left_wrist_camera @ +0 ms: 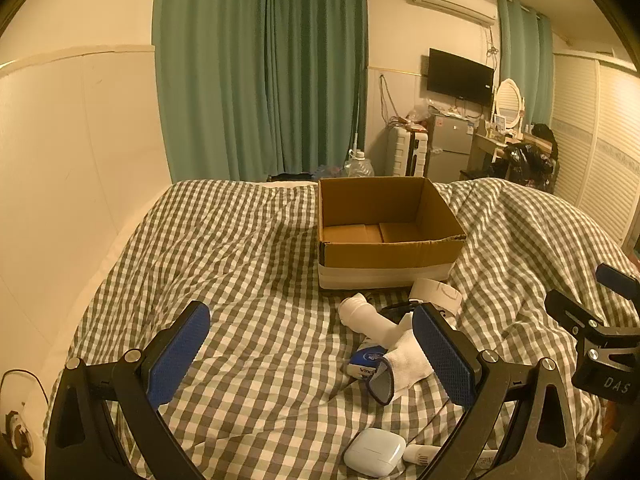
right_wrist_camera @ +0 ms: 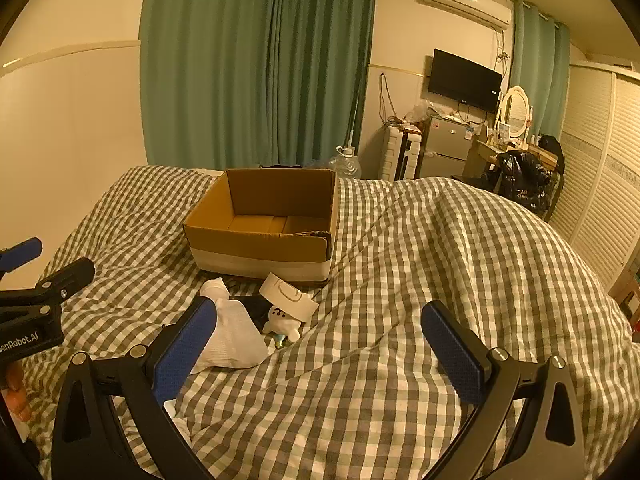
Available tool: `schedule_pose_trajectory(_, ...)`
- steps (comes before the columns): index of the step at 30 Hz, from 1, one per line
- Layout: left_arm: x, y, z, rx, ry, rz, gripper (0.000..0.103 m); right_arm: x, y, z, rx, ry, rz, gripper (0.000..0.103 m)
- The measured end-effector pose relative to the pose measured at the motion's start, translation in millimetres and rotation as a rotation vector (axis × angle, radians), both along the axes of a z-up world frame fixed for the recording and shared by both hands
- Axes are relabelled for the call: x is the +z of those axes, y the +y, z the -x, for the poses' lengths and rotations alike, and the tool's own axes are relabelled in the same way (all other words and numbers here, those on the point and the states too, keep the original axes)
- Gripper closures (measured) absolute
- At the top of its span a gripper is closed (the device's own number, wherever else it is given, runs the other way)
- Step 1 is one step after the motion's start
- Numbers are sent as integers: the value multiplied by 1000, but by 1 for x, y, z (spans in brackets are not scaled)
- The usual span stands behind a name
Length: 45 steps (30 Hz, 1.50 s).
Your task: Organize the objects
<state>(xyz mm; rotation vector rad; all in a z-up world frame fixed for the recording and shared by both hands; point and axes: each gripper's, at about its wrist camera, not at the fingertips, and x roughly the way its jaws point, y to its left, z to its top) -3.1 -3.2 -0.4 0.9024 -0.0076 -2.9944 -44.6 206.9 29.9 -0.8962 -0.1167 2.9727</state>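
An open, empty cardboard box sits on the checkered bed. In front of it lie a white sock, a blue-and-white tube, a small white plush toy with a white hat-like band, a white earbud case and a small white device. My left gripper is open and empty, hovering above the bed with the pile by its right finger. My right gripper is open and empty, to the right of the pile.
The checkered duvet rises in a hump at the right. A cream wall borders the bed's left side. Green curtains, a fridge, a TV and a dressing table stand beyond the bed.
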Motion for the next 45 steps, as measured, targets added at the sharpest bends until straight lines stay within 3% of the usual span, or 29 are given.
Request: schedule_pose_trajectory(45, -1, -7, -1, 15, 2, -7, 0, -1, -5, -1, 6, -13, -10, 0)
